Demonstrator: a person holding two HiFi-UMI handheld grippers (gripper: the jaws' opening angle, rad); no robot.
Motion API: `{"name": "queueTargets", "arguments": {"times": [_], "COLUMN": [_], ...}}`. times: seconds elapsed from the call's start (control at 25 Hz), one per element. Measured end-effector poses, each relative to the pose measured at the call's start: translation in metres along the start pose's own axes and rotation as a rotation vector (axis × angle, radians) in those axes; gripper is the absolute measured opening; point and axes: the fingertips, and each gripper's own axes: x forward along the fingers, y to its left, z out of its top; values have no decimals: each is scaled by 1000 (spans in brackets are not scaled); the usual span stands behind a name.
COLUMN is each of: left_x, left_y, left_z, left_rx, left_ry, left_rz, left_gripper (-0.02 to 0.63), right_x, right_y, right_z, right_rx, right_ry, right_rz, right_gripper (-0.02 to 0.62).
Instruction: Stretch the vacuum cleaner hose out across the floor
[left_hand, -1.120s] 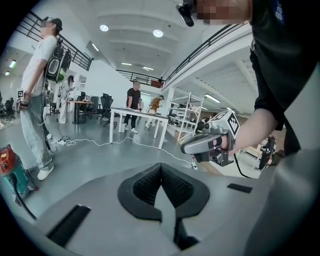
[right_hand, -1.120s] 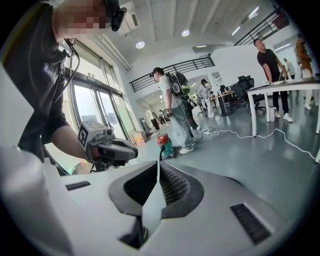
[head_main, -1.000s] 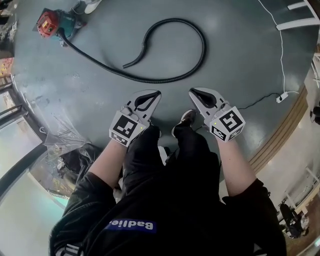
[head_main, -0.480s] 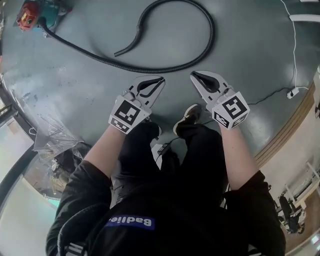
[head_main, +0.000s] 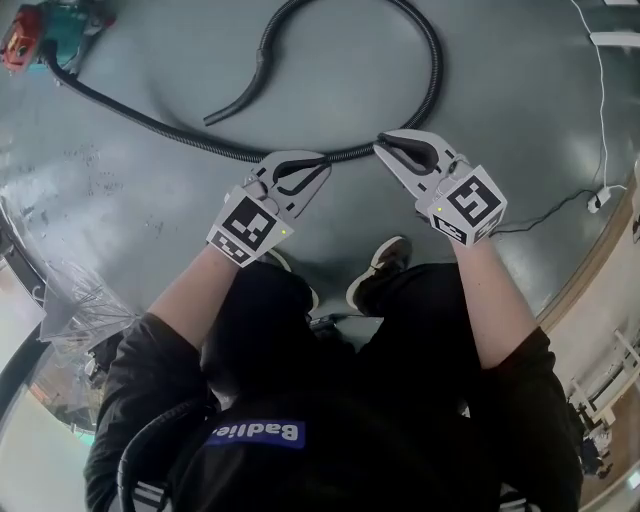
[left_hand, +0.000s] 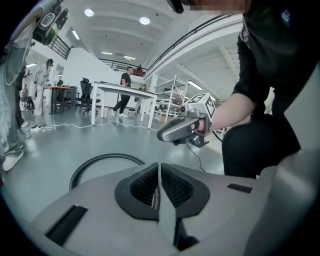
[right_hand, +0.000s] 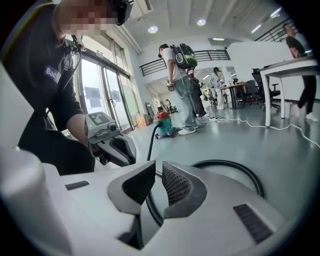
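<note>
The black vacuum hose (head_main: 432, 70) lies in a big loop on the grey floor. It runs from the red and teal vacuum cleaner (head_main: 40, 30) at the top left, and its nozzle end (head_main: 228, 108) points left. My left gripper (head_main: 322, 163) hangs just above the hose's near stretch, shut and holding nothing. My right gripper (head_main: 382, 143) is over the same stretch, and its jaws are opening a narrow gap. In the right gripper view the hose (right_hand: 150, 207) shows below that gap, untouched by the pads (right_hand: 175, 186). The left gripper view shows its jaws (left_hand: 159, 182) pressed together.
A white cable (head_main: 598, 90) and a plug block (head_main: 598, 200) lie at the right. Crumpled clear plastic (head_main: 70, 300) sits at the left. The person's shoes (head_main: 378, 268) stand just behind the grippers. People and a white table (left_hand: 122, 92) are far across the hall.
The person has stepped forward, and both grippers have moved up to the near stretch of the hose. The right jaws have parted slightly.
</note>
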Motion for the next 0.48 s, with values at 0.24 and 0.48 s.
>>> {"name": "queueTargets", "arguments": {"times": [0.24,0.48], "left_x": [29,61], "left_y": [32,40], "left_z": [-49,-124], "left_rx": [55,125], "left_ry": [29,242], "left_rz": [-88,-153], "left_gripper": [9,87], "right_x": [46,72], "right_y": [-17,-21], "right_z": [-50,-119], "right_rx": [-164,-284], "right_ry": [113,281], "right_rz": [146,269], "right_gripper": [66,98]}}
